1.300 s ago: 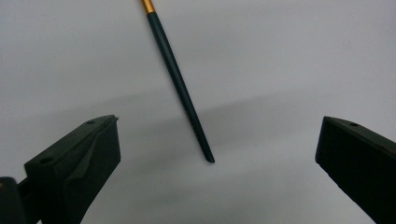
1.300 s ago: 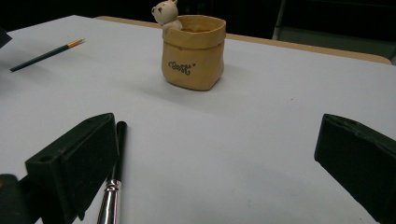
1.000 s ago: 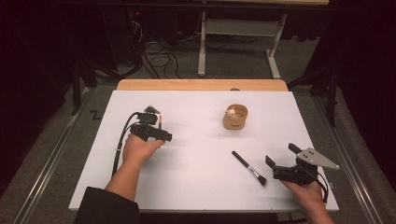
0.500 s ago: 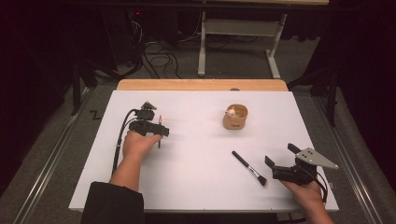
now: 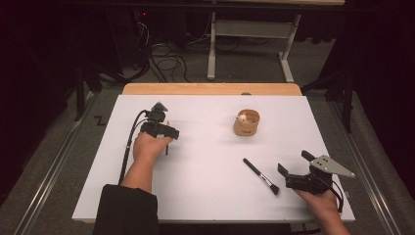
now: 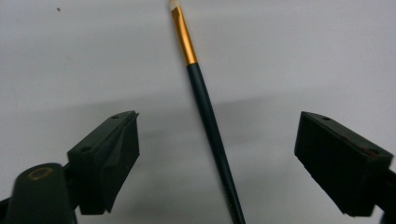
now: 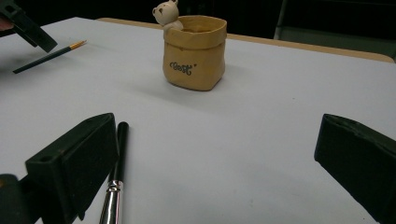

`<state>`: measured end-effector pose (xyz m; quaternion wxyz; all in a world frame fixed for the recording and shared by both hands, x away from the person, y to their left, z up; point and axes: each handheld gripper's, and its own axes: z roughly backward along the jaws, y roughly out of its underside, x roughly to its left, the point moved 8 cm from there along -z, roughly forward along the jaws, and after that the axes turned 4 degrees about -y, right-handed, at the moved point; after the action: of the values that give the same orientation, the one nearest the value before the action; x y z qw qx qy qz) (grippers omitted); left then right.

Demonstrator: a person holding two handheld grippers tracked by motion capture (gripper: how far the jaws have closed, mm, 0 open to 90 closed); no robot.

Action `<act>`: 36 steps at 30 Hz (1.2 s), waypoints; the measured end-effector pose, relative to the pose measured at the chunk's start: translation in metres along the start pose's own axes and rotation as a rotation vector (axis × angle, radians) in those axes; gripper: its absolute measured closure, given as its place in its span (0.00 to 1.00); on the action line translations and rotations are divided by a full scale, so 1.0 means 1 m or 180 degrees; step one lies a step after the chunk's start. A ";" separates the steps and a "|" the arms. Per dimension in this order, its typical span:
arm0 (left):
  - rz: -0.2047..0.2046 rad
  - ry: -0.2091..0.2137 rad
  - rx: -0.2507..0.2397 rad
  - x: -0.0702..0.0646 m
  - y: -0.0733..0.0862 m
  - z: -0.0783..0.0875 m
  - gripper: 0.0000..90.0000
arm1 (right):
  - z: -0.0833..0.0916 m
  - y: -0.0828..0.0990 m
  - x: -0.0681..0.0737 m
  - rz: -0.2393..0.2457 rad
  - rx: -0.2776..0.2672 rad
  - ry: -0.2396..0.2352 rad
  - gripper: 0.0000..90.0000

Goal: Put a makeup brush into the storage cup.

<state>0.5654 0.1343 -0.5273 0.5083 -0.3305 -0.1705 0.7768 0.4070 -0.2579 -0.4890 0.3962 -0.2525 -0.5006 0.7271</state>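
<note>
A: Left tool (image 6: 219, 154) spread wide, just been closing, astride the slim dark-handled, gold-ferruled paintbrush (image 6: 208, 109) flat on the white worktop (image 5: 205, 166); nothing pinched yet.

B: Light, stiff, probably rolls. Best gripped mid-handle. Right tool (image 7: 219, 177) gaping, empty.

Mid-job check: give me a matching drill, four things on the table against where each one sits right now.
Things:
1. thin paintbrush
2. makeup brush
3. bear pot
4. right claw

Places:
A. upright, far middle of the white table
B. lying between the open left claw jaws, untouched
C. near right corner, jaws open
D. flat on the table just left of the right claw

Pairs: 1-B, 2-D, 3-A, 4-C
</note>
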 end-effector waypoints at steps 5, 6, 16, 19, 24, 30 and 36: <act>0.0012 -0.0045 -0.0004 0.001 -0.001 -0.001 0.24 | 0.000 0.001 0.001 -0.0009 0.0025 0.0000 0.01; 0.0017 -0.0034 0.0009 0.001 -0.001 -0.001 0.26 | 0.000 0.001 0.001 -0.0009 0.0026 -0.0005 0.01; 0.0036 -0.0082 0.0046 0.005 -0.001 -0.002 0.45 | -0.001 0.001 0.001 0.0005 0.0020 -0.0011 0.01; 0.0042 -0.0081 0.0047 0.005 -0.001 -0.002 0.51 | 0.000 0.001 0.001 -0.0005 0.0023 -0.0012 0.01; 0.0046 -0.0116 0.0012 0.004 -0.001 -0.004 0.58 | -0.001 0.001 0.002 -0.0011 0.0021 -0.0014 0.01; 0.0076 -0.0139 0.0024 0.003 0.001 -0.005 0.65 | 0.000 0.000 0.002 -0.0008 0.0014 -0.0024 0.01; 0.0134 -0.0207 0.0012 0.006 -0.002 -0.008 0.74 | 0.000 0.000 0.001 -0.0024 0.0004 -0.0004 0.01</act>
<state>0.5702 0.1397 -0.5341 0.4867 -0.3076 -0.1784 0.7979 0.4065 -0.2570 -0.4893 0.3988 -0.2499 -0.5013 0.7260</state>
